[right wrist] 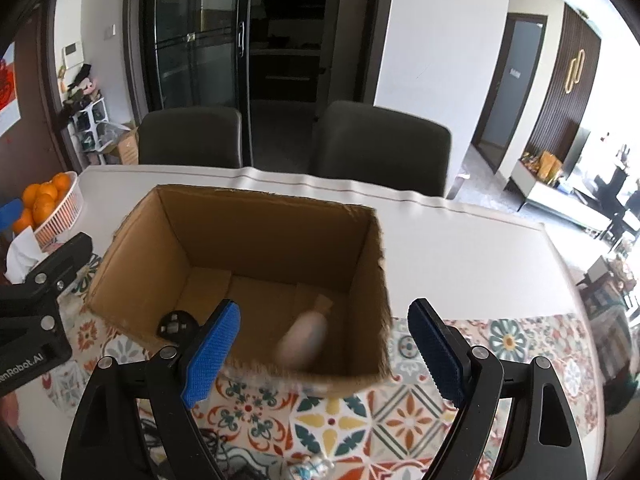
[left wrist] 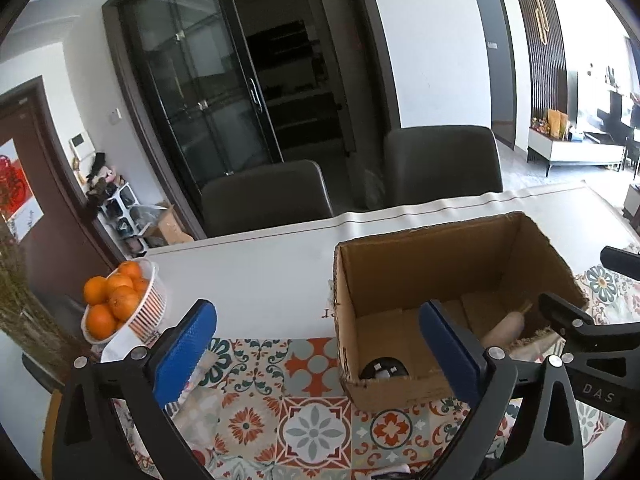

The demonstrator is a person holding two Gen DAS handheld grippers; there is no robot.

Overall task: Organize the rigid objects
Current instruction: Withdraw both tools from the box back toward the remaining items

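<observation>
An open cardboard box (left wrist: 424, 256) (right wrist: 260, 216) stands on the patterned mat. On its floor lie a black round part (left wrist: 383, 370) (right wrist: 175, 323) and a pale bottle with a tan neck (left wrist: 505, 327) (right wrist: 303, 336), which is blurred in the right wrist view. My left gripper (left wrist: 318, 314) is open and empty, hanging over the mat at the box's left front corner. My right gripper (right wrist: 324, 308) is open too, above the box's near wall, with the bottle lying below and between its blue pads (right wrist: 210, 354), apart from them.
A white basket of oranges (left wrist: 120, 304) (right wrist: 48, 204) sits at the table's left, white paper (right wrist: 20, 256) beside it. Two dark chairs (left wrist: 264, 196) (left wrist: 440, 160) stand behind the table. Cables (right wrist: 224, 452) and a small crumpled item (right wrist: 312, 470) lie at the near edge.
</observation>
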